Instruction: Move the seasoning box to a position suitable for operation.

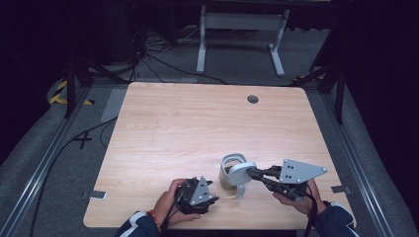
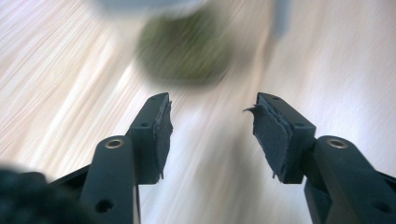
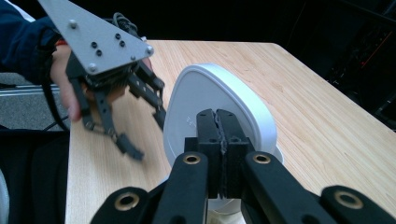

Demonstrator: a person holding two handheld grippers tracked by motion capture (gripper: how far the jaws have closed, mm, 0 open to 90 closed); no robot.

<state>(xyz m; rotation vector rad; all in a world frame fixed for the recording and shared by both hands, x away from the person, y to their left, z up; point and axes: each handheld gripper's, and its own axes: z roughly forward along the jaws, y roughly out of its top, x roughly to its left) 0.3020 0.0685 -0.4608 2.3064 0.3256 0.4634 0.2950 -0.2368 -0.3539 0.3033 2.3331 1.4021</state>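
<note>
A small olive-grey container (image 1: 227, 177) with a white rim stands near the table's front edge. Its white rounded lid (image 1: 241, 173) is tilted up on edge over the container. My right gripper (image 1: 250, 173) is shut on the lid (image 3: 210, 93), its jaws pressed together at the lid's near edge (image 3: 218, 116). My left gripper (image 1: 212, 191) lies just left of the container, jaws open and empty. In the left gripper view the open gripper (image 2: 212, 105) points at the blurred container (image 2: 187, 46). The left gripper (image 3: 145, 133) also shows beside the lid in the right gripper view.
The wooden table (image 1: 188, 123) has a round cable hole (image 1: 253, 99) at the back right. A white desk frame (image 1: 242, 29) and cables lie on the floor beyond. Metal rails run along both sides of the table.
</note>
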